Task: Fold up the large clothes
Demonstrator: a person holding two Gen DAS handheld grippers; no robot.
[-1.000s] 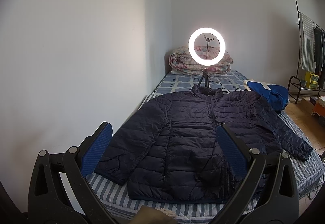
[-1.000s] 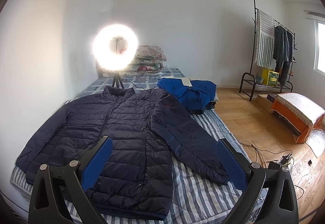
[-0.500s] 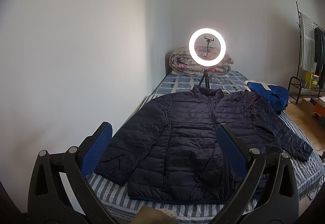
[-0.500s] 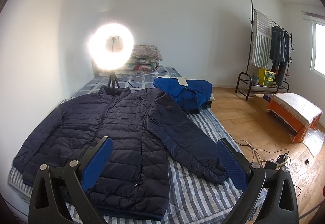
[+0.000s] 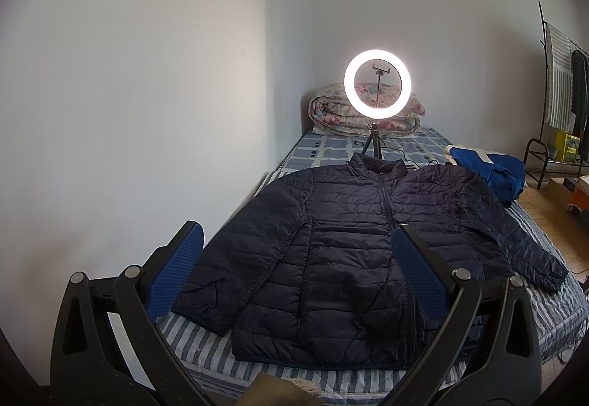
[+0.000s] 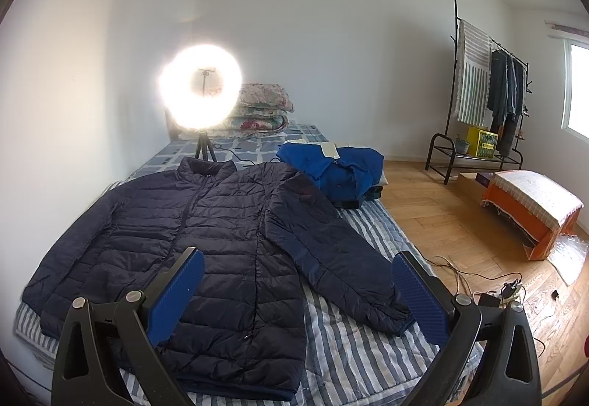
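Note:
A dark navy quilted puffer jacket [image 5: 342,251] lies flat on the striped bed [image 5: 206,343], zipped, collar far, both sleeves spread outward. It also shows in the right wrist view [image 6: 206,244]. My left gripper [image 5: 294,266] is open and empty, held above the jacket's near hem and left sleeve. My right gripper [image 6: 298,292] is open and empty, held above the jacket's right side, near the right sleeve cuff [image 6: 394,317]. Neither touches the jacket.
A lit ring light on a tripod [image 5: 377,89] stands behind the collar. Folded quilts [image 5: 331,111] lie at the bed's head. A blue garment pile [image 6: 338,166] lies by the right shoulder. A wall runs along the left. A clothes rack [image 6: 486,93], orange box [image 6: 530,211] and floor cables [image 6: 489,281] are right.
The right wrist view has shifted slightly, so the jacket and bed sit a little further left and lower. The left gripper has barely moved. Both grippers stay open.

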